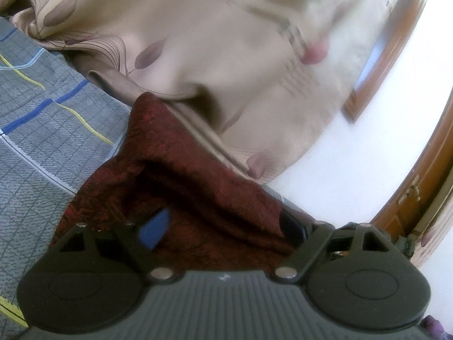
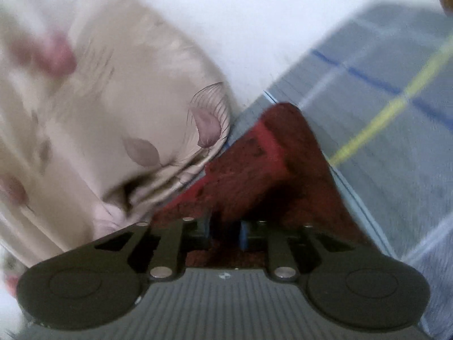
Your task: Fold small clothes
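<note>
A dark red patterned garment hangs bunched in front of my left gripper. The jaws stand wide apart; one blue pad shows at the left, the other is mostly hidden by cloth, and the fabric drapes between and over them. In the right wrist view the same red garment is pinched between the two blue pads of my right gripper, which stand close together with cloth between them. The garment rises in a peak above the grey checked bedspread.
A beige quilt with mauve leaf print is heaped beside the garment, and shows in the right wrist view. The grey bedspread with blue and yellow stripes lies at left. A white wall and a wooden door frame are behind.
</note>
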Action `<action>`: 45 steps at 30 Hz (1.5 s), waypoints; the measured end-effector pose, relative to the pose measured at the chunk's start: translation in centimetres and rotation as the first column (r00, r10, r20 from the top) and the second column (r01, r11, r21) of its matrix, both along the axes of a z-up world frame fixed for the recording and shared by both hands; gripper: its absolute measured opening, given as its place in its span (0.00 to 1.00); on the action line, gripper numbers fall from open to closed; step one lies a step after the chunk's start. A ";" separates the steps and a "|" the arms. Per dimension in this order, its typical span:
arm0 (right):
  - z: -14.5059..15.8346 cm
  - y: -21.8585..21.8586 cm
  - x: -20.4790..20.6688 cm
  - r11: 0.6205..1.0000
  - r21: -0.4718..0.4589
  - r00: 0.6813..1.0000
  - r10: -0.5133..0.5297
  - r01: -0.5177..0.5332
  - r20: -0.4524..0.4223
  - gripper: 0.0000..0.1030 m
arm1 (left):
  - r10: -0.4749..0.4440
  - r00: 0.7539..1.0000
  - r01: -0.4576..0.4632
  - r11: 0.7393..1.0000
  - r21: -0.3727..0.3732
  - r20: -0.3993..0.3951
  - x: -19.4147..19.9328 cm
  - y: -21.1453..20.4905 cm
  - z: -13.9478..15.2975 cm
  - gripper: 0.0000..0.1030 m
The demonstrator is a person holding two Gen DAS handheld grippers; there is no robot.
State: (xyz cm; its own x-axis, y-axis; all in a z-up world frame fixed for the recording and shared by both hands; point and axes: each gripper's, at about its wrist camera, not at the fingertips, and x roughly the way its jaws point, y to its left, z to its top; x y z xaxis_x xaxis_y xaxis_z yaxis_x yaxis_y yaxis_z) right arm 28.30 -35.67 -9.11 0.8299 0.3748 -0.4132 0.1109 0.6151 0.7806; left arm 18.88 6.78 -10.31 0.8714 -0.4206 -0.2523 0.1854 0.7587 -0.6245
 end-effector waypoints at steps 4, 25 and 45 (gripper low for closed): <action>-1.1 -2.0 -0.3 0.985 0.167 0.998 -0.057 0.053 0.020 0.27 | 0.007 1.000 -0.007 1.000 0.002 -0.009 0.1 0.0 0.0 0.84; 0.9 -4.9 -5.4 0.977 0.207 0.998 0.049 -0.054 0.027 0.75 | 0.156 0.984 -0.155 0.988 0.016 -0.088 -1.6 2.3 0.7 0.84; 1.8 -4.1 -29.8 0.913 -0.246 0.941 0.291 -0.327 -0.173 0.18 | -0.113 0.963 0.107 0.994 -0.035 -0.246 -20.3 9.6 0.9 0.84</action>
State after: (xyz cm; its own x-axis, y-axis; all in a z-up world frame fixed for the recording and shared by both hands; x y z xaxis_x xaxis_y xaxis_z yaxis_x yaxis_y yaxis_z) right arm -1.50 -39.75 -7.30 0.6231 0.4643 -0.6294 -0.0294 0.8181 0.5744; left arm -1.43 16.39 -9.45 0.7310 -0.5179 -0.4443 0.1043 0.7283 -0.6773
